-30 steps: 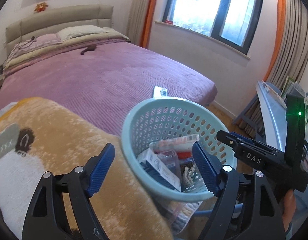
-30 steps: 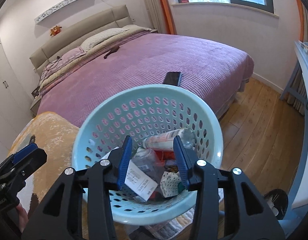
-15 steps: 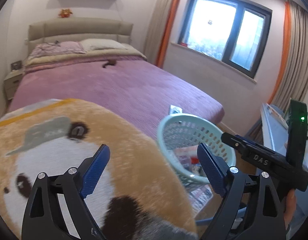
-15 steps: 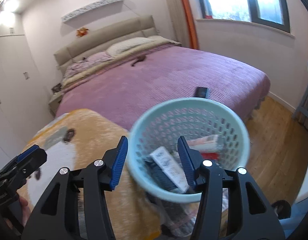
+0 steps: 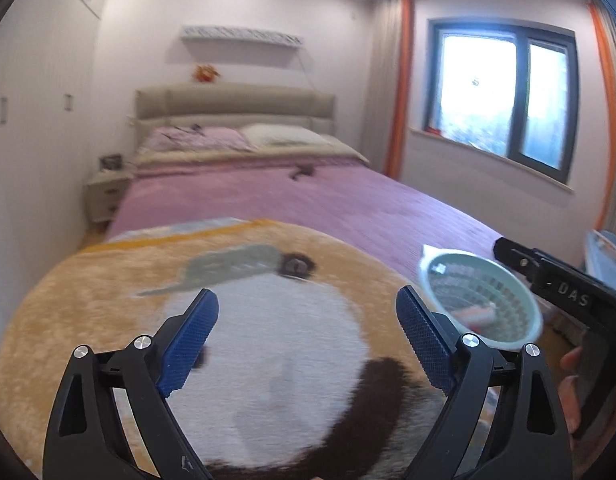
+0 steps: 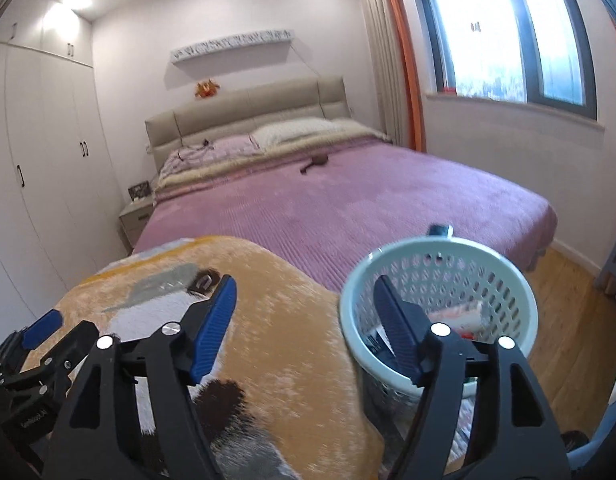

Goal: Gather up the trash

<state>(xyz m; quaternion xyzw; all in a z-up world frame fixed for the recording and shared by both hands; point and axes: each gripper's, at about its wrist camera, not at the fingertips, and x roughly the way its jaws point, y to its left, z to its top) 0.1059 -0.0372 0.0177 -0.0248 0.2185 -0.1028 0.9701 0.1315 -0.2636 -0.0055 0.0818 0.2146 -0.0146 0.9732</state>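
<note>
Both grippers carry nothing at this moment. The left gripper [image 5: 305,338] points out over a plush animal-print blanket [image 5: 267,360] draped at the foot of the bed; its blue pads are spreading wide with only blanket showing between them, nothing pinched. The right gripper [image 6: 305,330] is likewise opening, its jaws parting with no item between the pads; its right pad merely overlaps the pale green perforated basket [image 6: 508,276] in the view and does not press on it. That basket, the trash collector, sits ahead and to the right of the right gripper, on or just off the blanket's right edge; its base is hidden. Seen from the left gripper it lies off to the right, beyond the right pad. Inside it lie a few pieces of trash [image 6: 456,314], among them a pinkish tube-like pack and some dark packaging, so part of the collecting looks done. Farther ahead on the purple bedspread [image 6: 348,200] rest a small dark item [image 6: 314,163] near the pillows and a phone-like slab [image 6: 440,230] just behind the basket's rim. The empty, widening jaws suggest readiness for the next pickup, probably on the bed.
</note>
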